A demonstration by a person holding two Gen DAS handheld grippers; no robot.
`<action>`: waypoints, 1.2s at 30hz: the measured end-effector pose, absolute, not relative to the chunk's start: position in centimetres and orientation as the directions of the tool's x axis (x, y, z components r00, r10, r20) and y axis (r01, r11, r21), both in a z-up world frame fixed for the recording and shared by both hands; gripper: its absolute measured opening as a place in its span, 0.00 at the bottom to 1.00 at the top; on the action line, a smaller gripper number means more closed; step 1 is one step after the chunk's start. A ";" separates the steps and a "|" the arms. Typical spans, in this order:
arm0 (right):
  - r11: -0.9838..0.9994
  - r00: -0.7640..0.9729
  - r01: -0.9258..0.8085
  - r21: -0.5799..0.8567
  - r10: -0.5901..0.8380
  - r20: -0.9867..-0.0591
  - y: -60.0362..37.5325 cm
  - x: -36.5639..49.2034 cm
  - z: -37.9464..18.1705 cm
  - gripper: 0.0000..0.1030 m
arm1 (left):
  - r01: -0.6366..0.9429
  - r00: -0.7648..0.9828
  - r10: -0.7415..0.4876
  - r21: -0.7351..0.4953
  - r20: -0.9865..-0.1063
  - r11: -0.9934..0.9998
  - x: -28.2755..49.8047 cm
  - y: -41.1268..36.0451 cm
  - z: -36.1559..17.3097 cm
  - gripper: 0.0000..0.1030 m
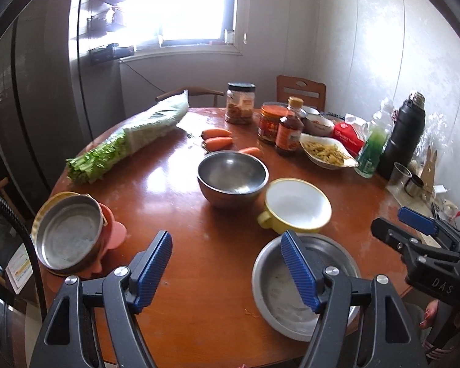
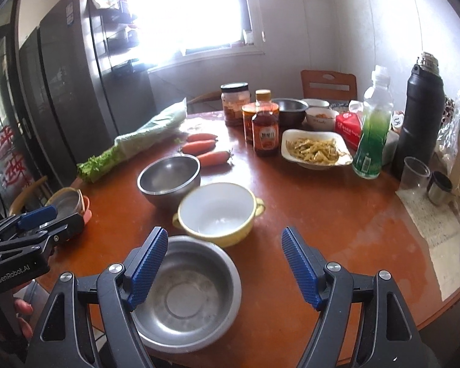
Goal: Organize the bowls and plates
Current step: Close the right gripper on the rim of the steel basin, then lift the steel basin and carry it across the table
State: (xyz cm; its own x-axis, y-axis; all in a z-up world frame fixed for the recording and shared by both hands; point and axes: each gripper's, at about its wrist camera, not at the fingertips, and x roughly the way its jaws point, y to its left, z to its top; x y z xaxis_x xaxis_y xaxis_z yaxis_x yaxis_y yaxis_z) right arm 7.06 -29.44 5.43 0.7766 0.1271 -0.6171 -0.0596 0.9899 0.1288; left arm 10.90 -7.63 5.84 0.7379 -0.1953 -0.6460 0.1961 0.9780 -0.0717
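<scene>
Hovering above the table (image 1: 184, 214), both grippers (image 1: 227, 271) (image 2: 224, 268) gape wide, empty.

A round, glossy wooden bench (image 2: 337, 224) carries a shallow steel dish (image 2: 185, 296) at its near edge, a yellow two-handled bowl (image 2: 217, 213) just behind it and a deeper steel bowl (image 2: 168, 178) beyond; carrots (image 2: 199, 145), bagged greens (image 2: 132, 141) (leafy ends outward), jars and bottles crowd the far side.
</scene>
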 end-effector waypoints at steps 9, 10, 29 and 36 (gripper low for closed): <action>0.990 0.657 -0.055 0.128 0.133 -0.742 -29.6 7.5 -0.3 0.76 | 0.241 0.629 -0.232 -0.097 -0.742 0.966 11.9 -9.7 0.8 0.75; 0.989 0.650 -0.055 0.136 0.139 -0.748 -29.6 7.4 -0.8 0.76 | 0.242 0.622 -0.231 -0.098 -0.748 0.965 12.0 -9.9 0.4 0.75; 0.987 0.626 -0.106 0.122 0.161 -0.763 -27.9 8.3 -2.6 0.23 | 0.260 0.493 -0.320 -0.214 -0.809 0.942 13.3 -10.3 -3.8 0.30; 0.981 0.653 -0.149 0.121 0.190 -0.734 -25.7 9.1 -0.8 0.23 | 0.227 0.552 -0.303 -0.209 -0.777 0.951 12.7 -7.8 -2.0 0.30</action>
